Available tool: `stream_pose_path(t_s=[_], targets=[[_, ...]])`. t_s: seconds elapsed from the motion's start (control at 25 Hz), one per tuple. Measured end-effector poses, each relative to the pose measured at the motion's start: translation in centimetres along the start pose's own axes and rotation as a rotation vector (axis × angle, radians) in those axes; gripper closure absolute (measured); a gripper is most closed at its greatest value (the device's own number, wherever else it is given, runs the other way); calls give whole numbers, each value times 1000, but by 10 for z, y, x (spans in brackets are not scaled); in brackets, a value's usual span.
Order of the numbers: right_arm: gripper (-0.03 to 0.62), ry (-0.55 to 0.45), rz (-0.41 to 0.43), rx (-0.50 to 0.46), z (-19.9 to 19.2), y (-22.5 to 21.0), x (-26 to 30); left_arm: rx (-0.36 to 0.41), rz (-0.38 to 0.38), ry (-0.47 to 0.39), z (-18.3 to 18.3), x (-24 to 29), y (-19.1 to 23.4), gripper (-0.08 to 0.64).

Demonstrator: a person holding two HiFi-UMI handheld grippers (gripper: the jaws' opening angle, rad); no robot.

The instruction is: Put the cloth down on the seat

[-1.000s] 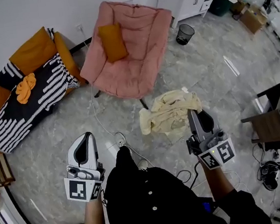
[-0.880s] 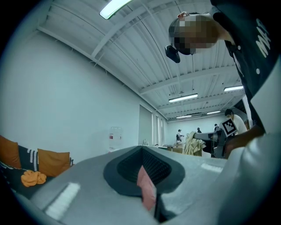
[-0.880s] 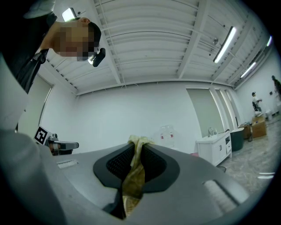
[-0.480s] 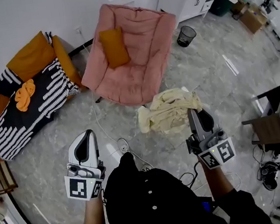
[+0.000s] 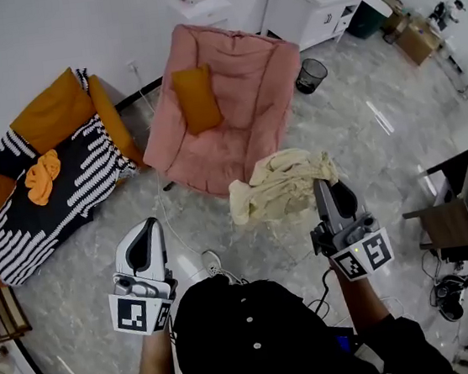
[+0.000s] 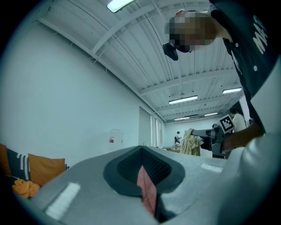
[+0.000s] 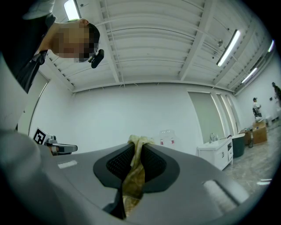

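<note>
Crumpled cloth (image 5: pixel 280 183) — soft, matt; far pink seat (image 5: pixel 238 80), quilted matt fabric; floor (image 5: pixel 374 156) — glossy, marbled; right gripper (image 5: pixel 324 184), smooth matt plastic.

Orange sofa (image 5: pixel 51 107) under striped blanket (image 5: pixel 77 180); black bin (image 5: pixel 312 74) beside white cabinet (image 5: pixel 314 11)

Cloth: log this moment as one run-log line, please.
right claw shut on cloth | cloth held up before pink armchair, not yet laid on it | left claw shut, empty
</note>
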State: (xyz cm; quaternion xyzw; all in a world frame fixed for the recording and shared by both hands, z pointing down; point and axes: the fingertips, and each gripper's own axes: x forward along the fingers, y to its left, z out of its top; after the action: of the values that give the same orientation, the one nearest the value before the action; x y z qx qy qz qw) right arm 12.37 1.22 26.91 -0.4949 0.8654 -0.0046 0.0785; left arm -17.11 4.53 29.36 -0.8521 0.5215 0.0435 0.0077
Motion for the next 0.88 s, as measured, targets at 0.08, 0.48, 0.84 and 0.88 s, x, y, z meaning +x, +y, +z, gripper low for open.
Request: stream_pose_path(t_s=[0.08, 0.48, 0.84, 0.88], targets=[[520, -12, 1, -9, 4, 2, 14, -1, 6, -9, 2, 4, 14, 560], [520, -30, 14, -12, -7, 14, 69, -4, 21, -8, -9, 16, 72, 560], [519, -11, 20, -14, -11, 16, 89, -40, -13, 27, -23, 38, 83, 560], [520, -12, 22, -11, -11, 14, 92, -43, -21, 28, -24, 42, 81, 560]])
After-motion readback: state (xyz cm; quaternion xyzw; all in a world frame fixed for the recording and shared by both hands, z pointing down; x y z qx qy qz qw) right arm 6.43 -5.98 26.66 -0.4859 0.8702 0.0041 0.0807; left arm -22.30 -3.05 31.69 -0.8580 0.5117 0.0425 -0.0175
